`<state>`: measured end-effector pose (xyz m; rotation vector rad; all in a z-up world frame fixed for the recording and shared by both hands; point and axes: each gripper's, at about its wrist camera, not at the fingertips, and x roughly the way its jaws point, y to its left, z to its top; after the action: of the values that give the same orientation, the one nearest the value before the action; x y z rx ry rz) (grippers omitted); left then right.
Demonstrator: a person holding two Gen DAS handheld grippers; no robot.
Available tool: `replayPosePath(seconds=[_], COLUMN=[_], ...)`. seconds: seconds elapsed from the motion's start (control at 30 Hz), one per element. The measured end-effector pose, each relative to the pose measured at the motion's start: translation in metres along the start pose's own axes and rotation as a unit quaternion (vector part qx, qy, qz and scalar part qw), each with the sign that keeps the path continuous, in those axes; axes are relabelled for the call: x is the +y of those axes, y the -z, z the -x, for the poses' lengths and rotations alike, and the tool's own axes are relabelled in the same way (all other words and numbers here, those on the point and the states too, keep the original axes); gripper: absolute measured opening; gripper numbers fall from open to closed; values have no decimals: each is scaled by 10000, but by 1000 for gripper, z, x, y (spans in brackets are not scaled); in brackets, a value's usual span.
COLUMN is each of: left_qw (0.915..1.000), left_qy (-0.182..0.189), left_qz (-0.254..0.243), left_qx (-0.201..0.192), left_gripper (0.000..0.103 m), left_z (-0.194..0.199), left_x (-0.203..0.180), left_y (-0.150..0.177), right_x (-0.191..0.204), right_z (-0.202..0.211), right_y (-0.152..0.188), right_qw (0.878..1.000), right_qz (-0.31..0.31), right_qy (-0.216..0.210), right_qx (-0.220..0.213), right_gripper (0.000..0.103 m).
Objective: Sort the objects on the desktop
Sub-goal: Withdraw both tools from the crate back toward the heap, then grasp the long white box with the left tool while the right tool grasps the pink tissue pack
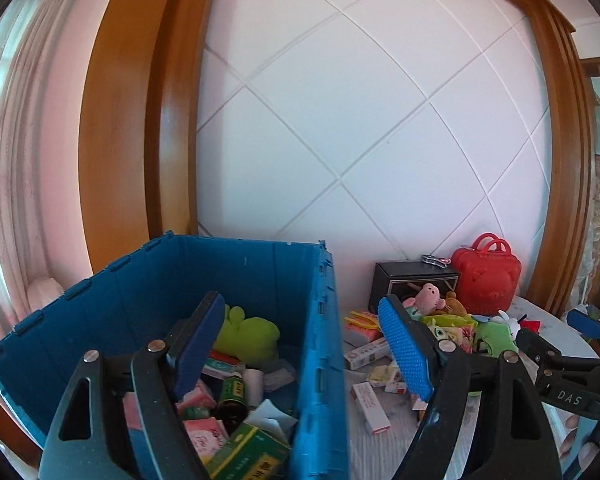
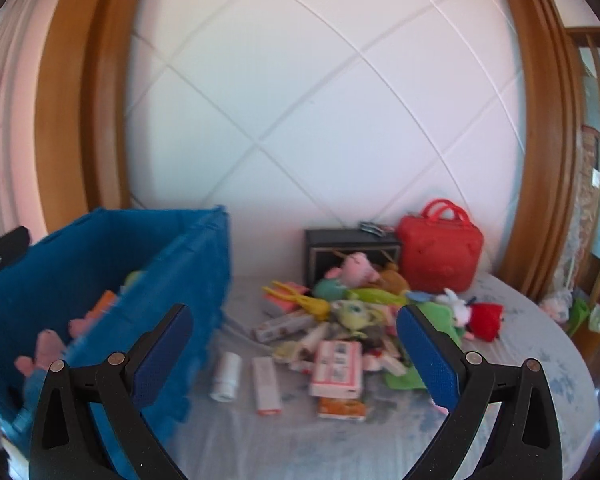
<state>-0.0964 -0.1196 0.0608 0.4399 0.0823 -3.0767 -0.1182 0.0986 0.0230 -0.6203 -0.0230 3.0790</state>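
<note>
Left gripper: jaws are seen wide apart, nothing between them; one finger hangs over the open crate, the other over the table beyond its wall. Right gripper: jaws are likewise spread wide and empty, pointed at the pile on the table.

Step judged: between picks. Both grippers are unloaded, so a drop into the crate is taken as done and the next item is yet to be chosen.

Nearest to the right gripper, a white bottle, a white-and-red tube box and a red-and-white carton are laid flat on the cloth, apart from each other. Any of these is judged the easiest next pick: jaws to be lowered astride the narrow side, then closed.

Inside the crate, a green carton, a dark bottle, pink packs and a green plush are noted.

Further out, the mixed heap of plush toys and small boxes is left unsorted. Against the wall, a black box and a red case are stood side by side, touching or nearly so.

Writing: "DAS" is read on the right gripper's body in the left view. Yellow print on the green carton is too blurred to read.
</note>
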Motion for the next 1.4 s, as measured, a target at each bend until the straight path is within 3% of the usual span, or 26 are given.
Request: replayPosePath(seconds=[0.3, 0.47, 0.6, 0.8, 1.0, 1.17, 1.37, 1.4], left_qw=[9970, 9892, 9769, 9506, 9275, 9184, 9042, 9093], left_qy=[-147, -292, -481, -645, -748, -827, -875, -842], left_qz=[-10, 73, 37, 77, 20, -128, -61, 26], left_qx=[758, 1435, 2082, 3036, 3663, 3867, 4179, 4076], left_gripper=[79, 79, 79, 79, 79, 79, 79, 79], left_z=[-57, -107, -152, -228, -288, -327, -359, -358], left_x=[-121, -142, -140, -133, -134, -140, -136, -135], left_y=[36, 79, 120, 183, 229, 251, 274, 274], right_x=[-191, -262, -305, -330, -341, -340, -331, -330], right_z=[-74, -109, -140, -178, -207, -230, -248, -250], right_y=[44, 78, 114, 160, 182, 197, 212, 213], right_qw=[9943, 9870, 9754, 9578, 9462, 9372, 9308, 9304], right_qz=[-321, -297, -340, -169, -133, 175, 305, 330], right_qy=[339, 438, 351, 174, 19, -83, -545, -578], right_qx=[961, 1520, 2151, 2866, 3232, 3483, 3602, 3605], right_gripper=[103, 103, 103, 103, 103, 103, 103, 103])
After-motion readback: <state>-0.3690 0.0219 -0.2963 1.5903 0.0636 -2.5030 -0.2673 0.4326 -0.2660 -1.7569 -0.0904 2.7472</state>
